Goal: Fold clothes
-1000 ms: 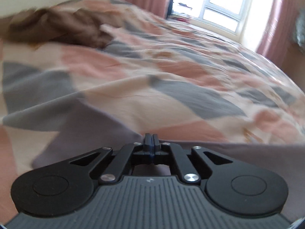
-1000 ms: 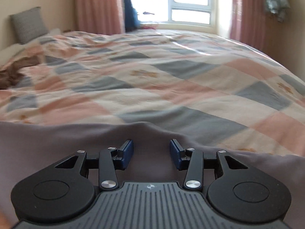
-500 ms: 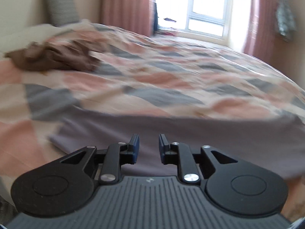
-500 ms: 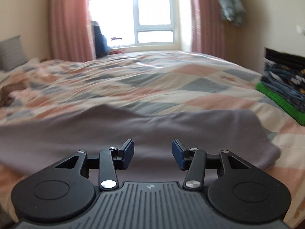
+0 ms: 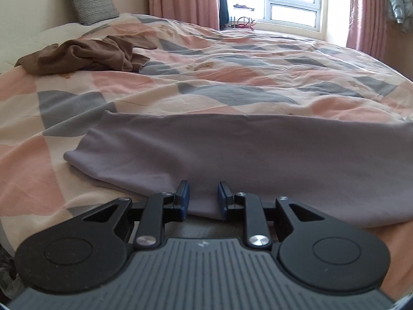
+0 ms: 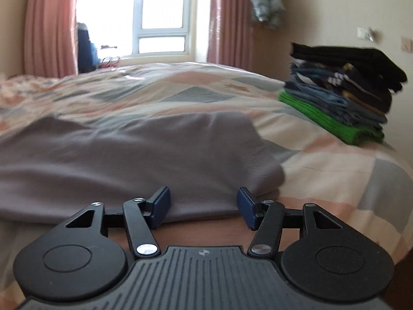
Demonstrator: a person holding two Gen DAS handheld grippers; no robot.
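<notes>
A folded garment (image 5: pixel 258 155) lies on the bed (image 5: pixel 232 82), crumpled clothes (image 5: pixel 85 56) behind-left, a stack (image 6: pixel 343 87) seemingly right.

Patchwork bed carries three lots of clothing

A wide bed (image 5: pixel 232 82) covered by a quilt of pink, grey and cream diamond patches bears a folded lilac-grey fabric garment (image 5: pixel 245 155), laid flat across its near edge. Beyond that garment and to its left, toward the head of the bed, a crumpled brown cloth garment (image 5: pixel 85 56) lies in a loose heap; farther still behind the garment, a grey striped square cushion (image 5: pixel 90 0) stands against the wall. To the garment's right, well apart, a neat stack of folded clothes (image 6: pixel 340 87) sits on the quilt, black on top, blue-patterned pieces between, bright green at the bottom.
</notes>
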